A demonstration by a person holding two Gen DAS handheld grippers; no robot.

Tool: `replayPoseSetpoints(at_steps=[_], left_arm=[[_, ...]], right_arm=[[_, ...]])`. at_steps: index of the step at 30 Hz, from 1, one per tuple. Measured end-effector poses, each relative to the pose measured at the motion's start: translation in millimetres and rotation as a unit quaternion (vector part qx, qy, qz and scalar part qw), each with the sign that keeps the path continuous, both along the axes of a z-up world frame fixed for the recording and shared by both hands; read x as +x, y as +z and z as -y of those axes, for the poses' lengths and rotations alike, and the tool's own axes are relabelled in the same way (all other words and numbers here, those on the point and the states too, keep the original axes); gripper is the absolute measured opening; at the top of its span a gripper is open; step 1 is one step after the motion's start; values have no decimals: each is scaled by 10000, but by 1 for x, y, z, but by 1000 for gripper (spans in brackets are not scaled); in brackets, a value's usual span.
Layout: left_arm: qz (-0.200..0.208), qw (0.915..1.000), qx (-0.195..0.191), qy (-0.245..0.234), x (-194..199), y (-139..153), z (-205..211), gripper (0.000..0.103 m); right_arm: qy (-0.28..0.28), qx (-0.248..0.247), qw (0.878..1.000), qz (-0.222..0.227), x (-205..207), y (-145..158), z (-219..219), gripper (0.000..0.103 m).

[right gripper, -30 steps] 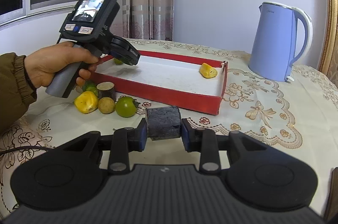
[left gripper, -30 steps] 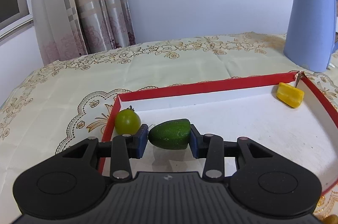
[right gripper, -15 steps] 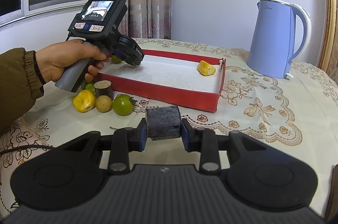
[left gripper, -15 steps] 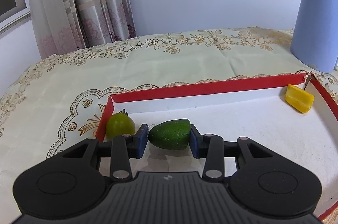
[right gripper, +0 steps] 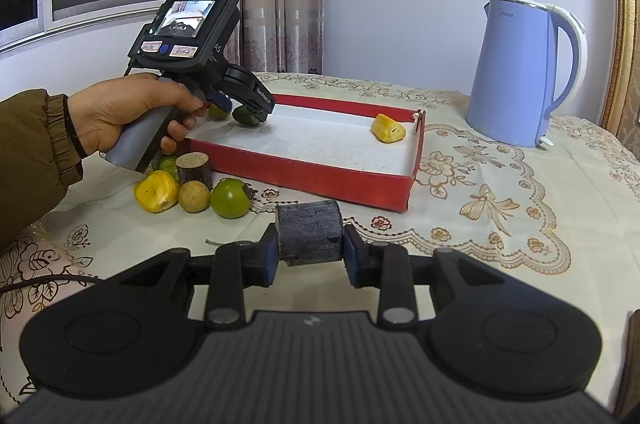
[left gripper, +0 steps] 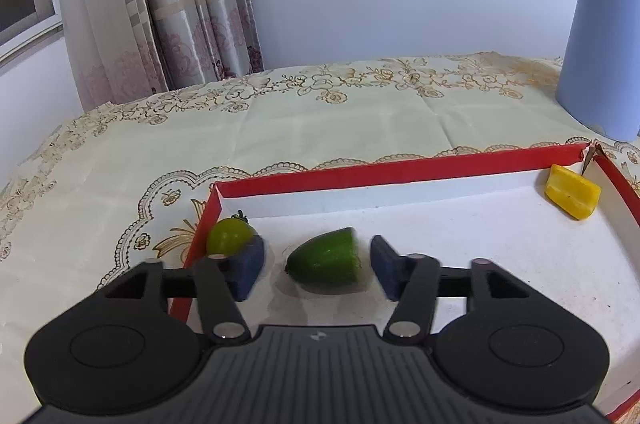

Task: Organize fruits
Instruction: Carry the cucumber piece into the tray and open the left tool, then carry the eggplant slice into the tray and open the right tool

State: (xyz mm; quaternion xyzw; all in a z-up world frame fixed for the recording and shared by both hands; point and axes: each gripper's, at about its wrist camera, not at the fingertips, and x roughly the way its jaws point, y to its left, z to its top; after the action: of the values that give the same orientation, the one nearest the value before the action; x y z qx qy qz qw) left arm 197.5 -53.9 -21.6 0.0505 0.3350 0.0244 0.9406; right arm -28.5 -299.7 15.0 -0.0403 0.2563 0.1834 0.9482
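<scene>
**Three pieces in the tray, one in hand, five waiting outside**

Nearest to me, I am pinching a dark cylindrical chunk (right gripper: pixel 310 233) between the pads of my right gripper (right gripper: pixel 309 258), holding it above the tablecloth (right gripper: pixel 480 232) just short of the tray's near wall. I am judging this as the next piece to go in.

In my left gripper (left gripper: pixel 316 266) the pads are standing spread, with a gap on each side of the green half-fruit (left gripper: pixel 325 261), which is resting on the white floor of the red tray (left gripper: pixel 384 170). So I am counting that placement as done; my left hand (right gripper: pixel 132 112) only needs to back out. Just beside the left pad, the round green fruit (left gripper: pixel 229 237) is sitting in the tray's corner.

To the left of the tray, outside it, a cluster is waiting on the cloth: a yellow fruit (right gripper: pixel 156 191), a small tan fruit (right gripper: pixel 194 196), a green tomato-like fruit (right gripper: pixel 230 198), a brown stub (right gripper: pixel 194 168), and another green piece (right gripper: pixel 168 165) half hidden under my left hand.

Farther off, the yellow piece (left gripper: pixel 573 196) is lying in the tray's far right corner. Beyond the tray, the blue kettle (right gripper: pixel 520 76) is standing well apart.

By my reckoning, I am roughly a third of the way through.
</scene>
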Motion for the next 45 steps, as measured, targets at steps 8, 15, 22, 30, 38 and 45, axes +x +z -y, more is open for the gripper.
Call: replayPoseSetpoints(at_steps=[8, 15, 22, 30, 38, 45], left_arm=[[407, 9992, -29, 0, -24, 20, -6, 74], [886, 9955, -266, 187, -76, 42, -38, 89], [1030, 9916, -668, 418, -132, 35, -84, 92], [971, 9914, -647, 589, -171, 12, -100, 98], [982, 9895, -903, 553, -170, 11, -104, 101], [995, 9880, -881, 790, -185, 17, -108, 101]], right_arm=[[-29, 28, 10000, 39, 0, 4, -1, 30], [10, 12, 9997, 241, 9, 19, -6, 30], [51, -97, 9989, 451, 41, 36, -15, 30], [-136, -88, 9996, 250, 106, 37, -12, 30], [-567, -278, 9980, 22, 170, 20, -13, 30], [-735, -183, 9970, -130, 187, 4, -7, 30]])
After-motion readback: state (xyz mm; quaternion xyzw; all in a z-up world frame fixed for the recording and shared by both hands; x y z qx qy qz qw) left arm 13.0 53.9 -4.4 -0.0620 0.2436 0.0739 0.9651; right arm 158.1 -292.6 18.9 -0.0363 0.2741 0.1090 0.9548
